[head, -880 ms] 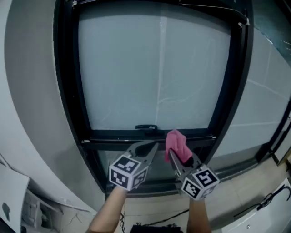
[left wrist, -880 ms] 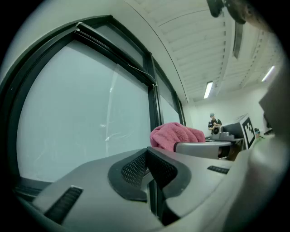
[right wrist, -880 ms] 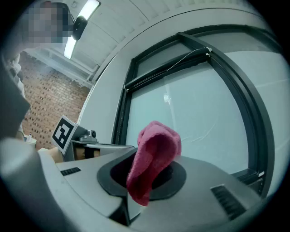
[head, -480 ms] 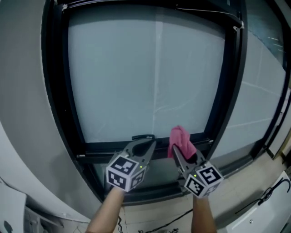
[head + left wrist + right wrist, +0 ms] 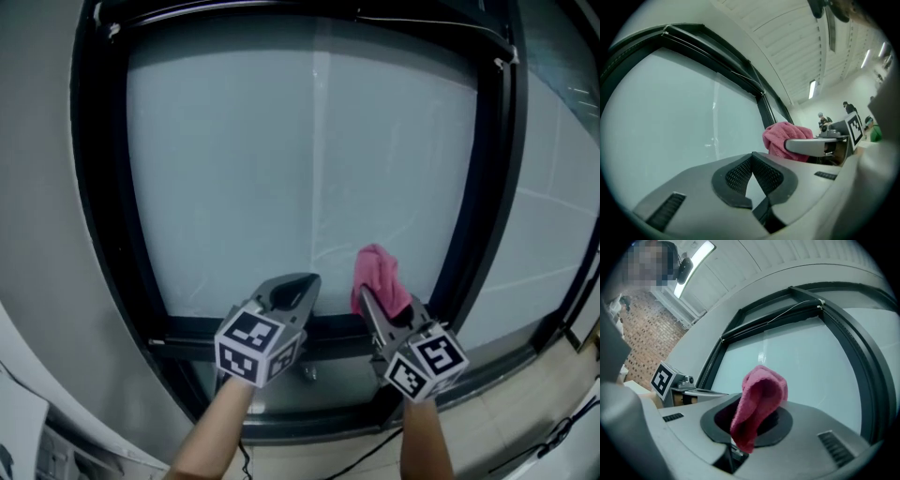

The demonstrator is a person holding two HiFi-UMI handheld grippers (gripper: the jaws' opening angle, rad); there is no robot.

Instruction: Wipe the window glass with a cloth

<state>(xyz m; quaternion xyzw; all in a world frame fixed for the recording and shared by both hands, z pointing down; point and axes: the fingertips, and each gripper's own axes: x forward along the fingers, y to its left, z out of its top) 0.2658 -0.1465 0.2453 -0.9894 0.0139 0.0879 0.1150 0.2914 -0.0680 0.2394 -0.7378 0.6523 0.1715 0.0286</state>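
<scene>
Right claw is clamping a pink cloth between its jaws, and the cloth is bunching up past the claw tips toward 12 o'clock. In the head view the cloth is sitting at the 5 o'clock part of the window glass, just above the bottom rail of the black window frame and near the frame's right upright. Contact between cloth and glass is not showing clearly, so I cannot tell whether they are touching. Left claw is hovering at 9 o'clock of the right claw, just beside it, with its jaws together at the tips and gripping nothing, pointing at the lower edge of the glass. The left gripper view is showing the cloth at 2 o'clock of the left claw's tips. The right gripper view is showing the cloth folding over and hanging down between the dark pads. The glass is looking pale and frosted.
</scene>
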